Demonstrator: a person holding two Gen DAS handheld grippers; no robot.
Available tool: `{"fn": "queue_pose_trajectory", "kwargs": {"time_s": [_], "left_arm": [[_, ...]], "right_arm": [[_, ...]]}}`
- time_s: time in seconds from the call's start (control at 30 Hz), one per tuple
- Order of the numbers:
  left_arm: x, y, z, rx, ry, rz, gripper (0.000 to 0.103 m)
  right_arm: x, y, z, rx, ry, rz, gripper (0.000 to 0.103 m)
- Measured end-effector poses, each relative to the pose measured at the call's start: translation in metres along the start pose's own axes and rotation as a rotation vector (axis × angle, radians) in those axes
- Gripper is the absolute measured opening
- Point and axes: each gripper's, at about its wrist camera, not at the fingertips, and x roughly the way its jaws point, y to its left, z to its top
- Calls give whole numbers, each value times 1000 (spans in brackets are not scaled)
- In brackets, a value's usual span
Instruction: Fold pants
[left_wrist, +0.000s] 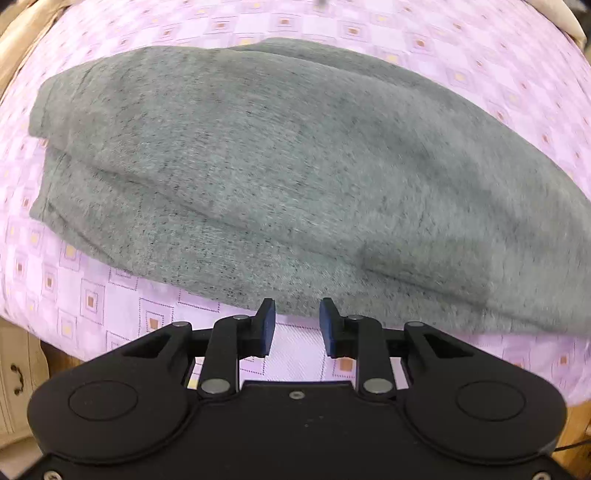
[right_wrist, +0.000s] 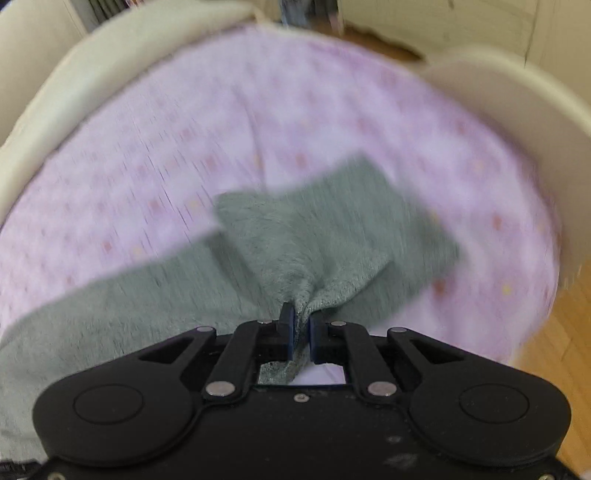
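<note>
The right gripper (right_wrist: 302, 328) is clenched on a bunched fold of the grey pants (right_wrist: 295, 251). The left gripper (left_wrist: 297, 325) is released, nothing between its fingers, at the pants' near edge. The pants lie on a bed with a pink patterned sheet (left_wrist: 92, 295).

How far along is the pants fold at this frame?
Partly done: the grey pants already lie in doubled layers on the pink sheet. In hand: the right gripper pinches a bunched pants edge, while the left gripper is open with nothing between its pads. Left: laying that edge over and flattening.
</note>
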Motion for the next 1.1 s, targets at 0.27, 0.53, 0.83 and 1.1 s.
{"fn": "queue_pose_trajectory", "kwargs": {"time_s": [0.27,0.53,0.83,1.1], "left_arm": [[0,44,16,-139,-31,2,50],[19,91,53,-186,-75,18,52],[53,138,88,-277,-63,-44,58],[57,130,106,-270,-86,-14,19]], "right_arm": [[-8,6,8,-14,-21,17,9],[-10,11,5,-3,-28,-43,9],[-16,24,3,22,-37,-121,9],[-18,32,4,28,-50,-157,9]]}}
